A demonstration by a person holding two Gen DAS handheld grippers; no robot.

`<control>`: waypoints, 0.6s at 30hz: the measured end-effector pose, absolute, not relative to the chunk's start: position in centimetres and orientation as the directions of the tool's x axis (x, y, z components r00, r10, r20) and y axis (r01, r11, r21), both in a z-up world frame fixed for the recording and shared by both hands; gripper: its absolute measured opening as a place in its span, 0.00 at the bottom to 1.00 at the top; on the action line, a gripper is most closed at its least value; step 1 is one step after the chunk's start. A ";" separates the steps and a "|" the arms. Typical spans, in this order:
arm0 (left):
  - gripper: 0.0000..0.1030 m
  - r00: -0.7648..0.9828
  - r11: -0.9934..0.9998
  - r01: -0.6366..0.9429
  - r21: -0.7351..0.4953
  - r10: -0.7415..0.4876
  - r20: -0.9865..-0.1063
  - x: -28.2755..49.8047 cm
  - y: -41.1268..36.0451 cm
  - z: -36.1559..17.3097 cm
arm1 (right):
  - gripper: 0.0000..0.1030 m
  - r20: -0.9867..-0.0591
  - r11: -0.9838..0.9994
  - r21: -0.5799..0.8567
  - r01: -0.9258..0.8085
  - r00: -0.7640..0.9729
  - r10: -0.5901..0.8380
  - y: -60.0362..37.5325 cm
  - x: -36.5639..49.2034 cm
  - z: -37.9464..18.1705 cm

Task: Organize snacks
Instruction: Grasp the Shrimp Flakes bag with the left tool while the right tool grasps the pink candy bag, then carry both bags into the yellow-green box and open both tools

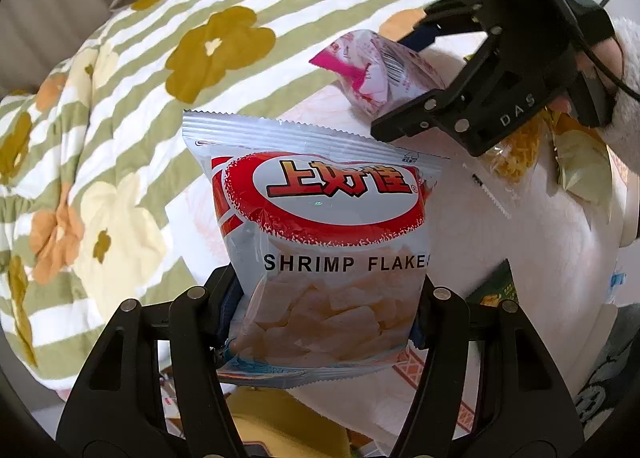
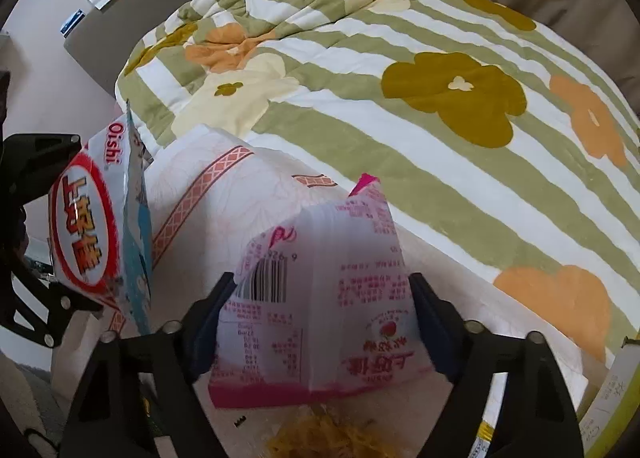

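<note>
Bag: "SHRIMP FLAKES", "Oishi" | pink packet: barcode, small print unreadable

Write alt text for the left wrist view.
The left gripper grips a silver and red Shrimp Flakes bag above a floral striped quilt. Upper right, the right gripper clasps a pink snack packet.

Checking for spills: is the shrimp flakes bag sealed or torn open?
Sealed: the shrimp flakes bag has an intact crimped top edge and looks puffed.

A home bedroom — a flowered, striped quilt covers the bed.
</note>
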State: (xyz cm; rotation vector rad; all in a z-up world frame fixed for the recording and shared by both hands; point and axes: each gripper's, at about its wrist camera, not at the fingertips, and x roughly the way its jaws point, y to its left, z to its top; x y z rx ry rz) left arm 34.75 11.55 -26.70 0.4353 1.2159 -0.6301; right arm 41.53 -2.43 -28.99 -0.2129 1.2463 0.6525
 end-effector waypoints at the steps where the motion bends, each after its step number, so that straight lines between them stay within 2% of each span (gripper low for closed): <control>1: 0.58 0.214 0.758 0.652 -0.022 -0.212 -0.953 34.8 11.6 -26.6 | 0.69 -0.923 0.803 0.197 -0.562 0.170 0.345 -2.6 41.4 -29.0; 8: 0.58 0.229 0.774 0.633 -0.020 -0.212 -0.950 35.2 11.6 -25.6 | 0.55 -0.918 0.825 0.190 -0.532 0.202 0.341 -3.0 40.8 -28.0; 13: 0.58 0.267 0.776 0.631 0.003 -0.214 -0.940 35.1 11.1 -23.4 | 0.53 -0.894 0.846 0.215 -0.489 0.251 0.372 -4.0 39.8 -25.1; 18: 0.58 0.305 0.799 0.602 0.009 -0.220 -0.927 35.4 10.1 -19.5 | 0.53 -0.857 0.874 0.237 -0.425 0.332 0.394 -6.1 38.1 -19.7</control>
